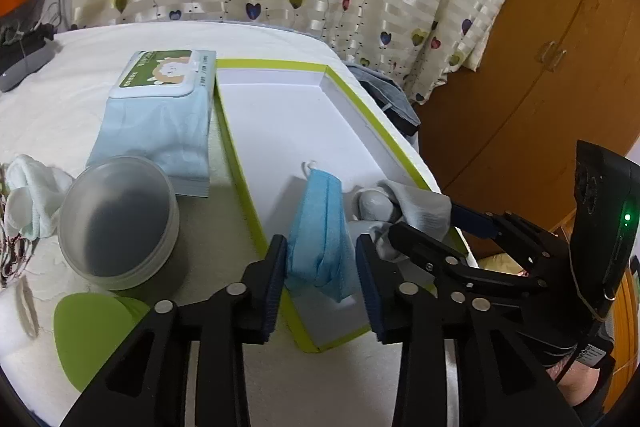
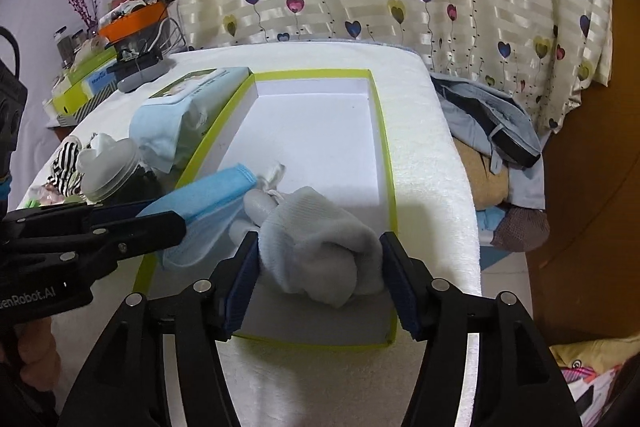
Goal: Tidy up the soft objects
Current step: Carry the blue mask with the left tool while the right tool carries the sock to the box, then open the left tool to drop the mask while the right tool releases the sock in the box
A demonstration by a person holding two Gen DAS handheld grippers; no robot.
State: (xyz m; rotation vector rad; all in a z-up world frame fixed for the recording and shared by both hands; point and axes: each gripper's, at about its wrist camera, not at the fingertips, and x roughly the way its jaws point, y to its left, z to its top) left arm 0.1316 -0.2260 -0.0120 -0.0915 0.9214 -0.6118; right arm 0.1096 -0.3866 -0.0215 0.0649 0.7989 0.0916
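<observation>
A shallow white box with a lime-green rim (image 1: 356, 99) (image 2: 384, 131) lies on the white-covered table. A folded blue face mask (image 1: 320, 235) (image 2: 208, 203) sits at the box's near end, between the pads of my left gripper (image 1: 322, 263), whose jaws stand around it. A rolled pale grey sock (image 2: 320, 251) (image 1: 420, 211) lies beside the mask in the box, between the pads of my right gripper (image 2: 320, 279). Whether either gripper squeezes its item is unclear.
A wet-wipes pack (image 1: 160, 115) (image 2: 180, 111) lies left of the box. A round lidded plastic container (image 1: 120, 219), a white sock (image 1: 32, 195) and a green lid (image 1: 92, 331) sit near left. Clothes (image 2: 492, 131) pile right of the table. A curtain hangs behind.
</observation>
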